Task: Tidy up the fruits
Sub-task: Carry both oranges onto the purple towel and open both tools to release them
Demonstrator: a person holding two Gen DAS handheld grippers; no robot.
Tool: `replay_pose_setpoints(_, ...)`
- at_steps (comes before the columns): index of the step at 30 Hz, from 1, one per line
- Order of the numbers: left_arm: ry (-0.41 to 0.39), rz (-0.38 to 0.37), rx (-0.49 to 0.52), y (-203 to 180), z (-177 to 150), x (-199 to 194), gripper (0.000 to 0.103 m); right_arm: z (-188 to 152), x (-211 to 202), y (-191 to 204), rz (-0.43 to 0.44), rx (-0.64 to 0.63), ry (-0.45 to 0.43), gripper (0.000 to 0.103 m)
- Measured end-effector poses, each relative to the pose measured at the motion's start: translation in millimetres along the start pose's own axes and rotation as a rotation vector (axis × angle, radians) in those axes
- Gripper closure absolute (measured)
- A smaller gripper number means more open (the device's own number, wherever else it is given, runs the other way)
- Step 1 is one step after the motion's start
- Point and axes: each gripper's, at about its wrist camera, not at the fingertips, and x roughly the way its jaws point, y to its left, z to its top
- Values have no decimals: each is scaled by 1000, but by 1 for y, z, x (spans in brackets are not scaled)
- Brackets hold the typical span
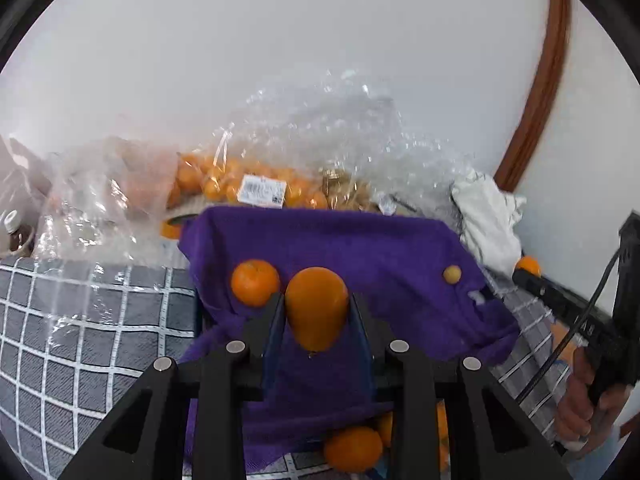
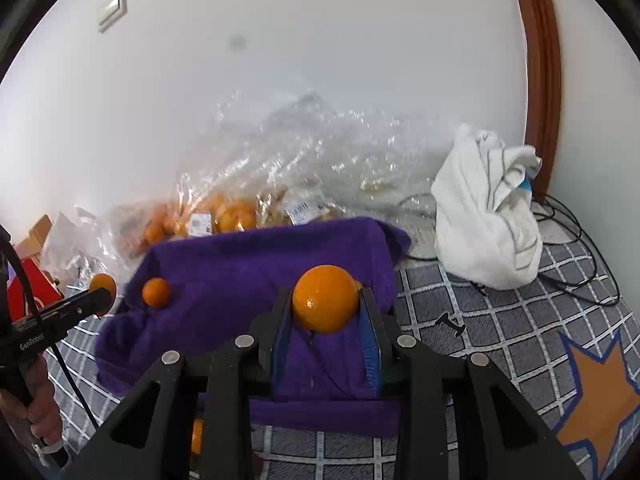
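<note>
Left gripper (image 1: 316, 300) clamped on elongated orange (image 1: 317, 308), held above purple cloth (image 1: 360, 248). Right gripper (image 2: 325, 300) pinching round orange (image 2: 325, 298) above same cloth. Loose orange (image 1: 255, 282) on cloth just beside left jaw; small fruit (image 1: 452, 274) toward cloth's right edge; bagged fruit (image 1: 248, 188) behind cloth.

Risks — smooth round skins gripped only at sides could squirt free and roll off cloth; left jaw may knock loose orange if lowered carelessly.
</note>
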Motion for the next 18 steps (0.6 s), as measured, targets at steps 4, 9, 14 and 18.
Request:
replay_pose_setpoints(4,-5,5,33,1,-9,6,72,-7,11,-9,31,47,-2,71)
replay_pose_setpoints(9,16,50,30,8,-17,18,72,-15,21,-8,50,42,8,71)
replay_pose_setpoints(14,25,51,-12,17,-16,22,72,-19,26,-7,47,30,24,71)
replay_pose_setpoints(18,24,65,-18,20,-17,24,72,-21,27,-12,37,43,31,71)
